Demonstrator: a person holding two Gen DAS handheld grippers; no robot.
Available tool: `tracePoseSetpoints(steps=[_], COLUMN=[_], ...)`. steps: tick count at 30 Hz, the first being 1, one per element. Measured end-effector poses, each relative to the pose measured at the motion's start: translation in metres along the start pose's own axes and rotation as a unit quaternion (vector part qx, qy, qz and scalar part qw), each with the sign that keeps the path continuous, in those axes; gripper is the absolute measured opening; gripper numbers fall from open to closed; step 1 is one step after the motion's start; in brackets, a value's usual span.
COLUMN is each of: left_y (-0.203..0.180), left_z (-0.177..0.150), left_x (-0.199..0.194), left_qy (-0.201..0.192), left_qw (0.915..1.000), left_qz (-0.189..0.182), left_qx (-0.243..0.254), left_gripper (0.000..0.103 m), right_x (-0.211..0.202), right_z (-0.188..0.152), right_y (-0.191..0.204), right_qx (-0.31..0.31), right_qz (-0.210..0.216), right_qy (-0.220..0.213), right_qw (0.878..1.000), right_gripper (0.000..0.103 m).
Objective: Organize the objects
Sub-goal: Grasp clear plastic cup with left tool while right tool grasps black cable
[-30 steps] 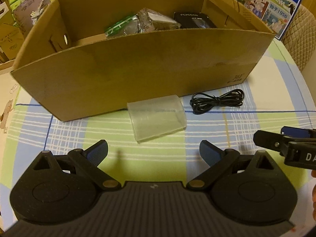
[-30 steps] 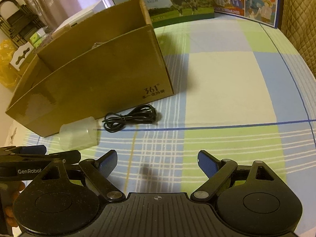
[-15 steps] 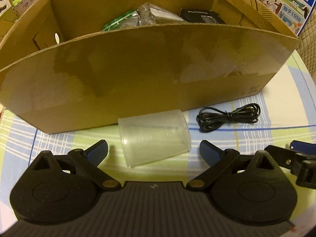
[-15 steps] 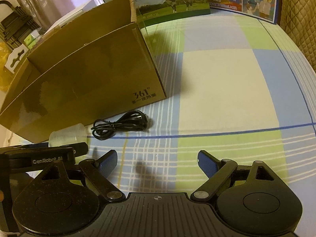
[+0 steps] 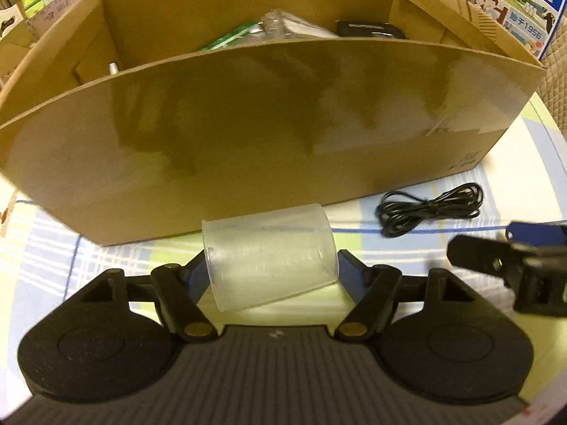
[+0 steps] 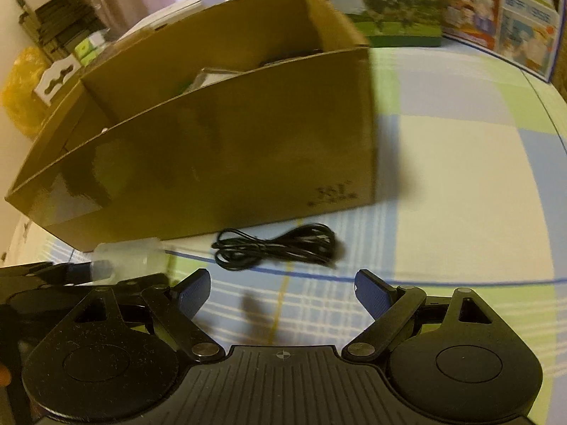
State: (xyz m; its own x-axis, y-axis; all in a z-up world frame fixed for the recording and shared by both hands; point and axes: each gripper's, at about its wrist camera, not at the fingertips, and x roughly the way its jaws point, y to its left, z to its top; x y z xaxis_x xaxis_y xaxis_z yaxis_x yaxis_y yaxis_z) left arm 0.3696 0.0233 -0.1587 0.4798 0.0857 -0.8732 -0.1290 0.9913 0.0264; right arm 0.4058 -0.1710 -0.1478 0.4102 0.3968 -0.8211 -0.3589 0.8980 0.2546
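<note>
The cardboard box (image 5: 248, 134) sits open-topped to take loose items. In front, the clear cup (image 5: 269, 258) lies sideways between the closing left gripper (image 5: 271, 276). The right gripper (image 6: 281, 292), spread, nears the black cable (image 6: 280, 246).

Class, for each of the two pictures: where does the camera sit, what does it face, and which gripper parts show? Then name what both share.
Left wrist: on the left gripper, looking down at the cup between its closing jaws; right gripper's tip at right.
Right wrist: on the right gripper, open, facing the cable.
Shared: box, cup, cable.
</note>
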Motion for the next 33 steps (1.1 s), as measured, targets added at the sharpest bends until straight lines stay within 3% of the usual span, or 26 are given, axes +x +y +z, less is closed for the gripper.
tracePoseSetpoints(steps=[8,16,21,33], left_y=[0.036,0.052,0.05,0.048], left_z=[-0.008,-0.012,-0.014,-0.015], left_x=[-0.006,-0.008,-0.012,-0.01], left_qy=[0.005,0.006,0.004,0.008], left_qw=[0.9991,0.998,0.9979,0.9982], left_qz=[0.021,0.033,0.033,0.036], left_qx=[-0.037,-0.054,-0.056,-0.047], left_gripper=[0.071,0.071,0.071,0.071], right_x=[0.029,0.05,0.051,0.042], right_z=[0.008,0.001,-0.005,-0.016], right_y=[0.025,0.04,0.039,0.038], right_qx=[-0.034,-0.092,-0.12,-0.143], right_qz=[-0.032,-0.078,-0.083,-0.052], right_qy=[0.007,-0.012,-0.026,-0.006], right_qw=[0.999,0.993,0.989,0.988], right_gripper=[0.095,0.096,0.092,0.091])
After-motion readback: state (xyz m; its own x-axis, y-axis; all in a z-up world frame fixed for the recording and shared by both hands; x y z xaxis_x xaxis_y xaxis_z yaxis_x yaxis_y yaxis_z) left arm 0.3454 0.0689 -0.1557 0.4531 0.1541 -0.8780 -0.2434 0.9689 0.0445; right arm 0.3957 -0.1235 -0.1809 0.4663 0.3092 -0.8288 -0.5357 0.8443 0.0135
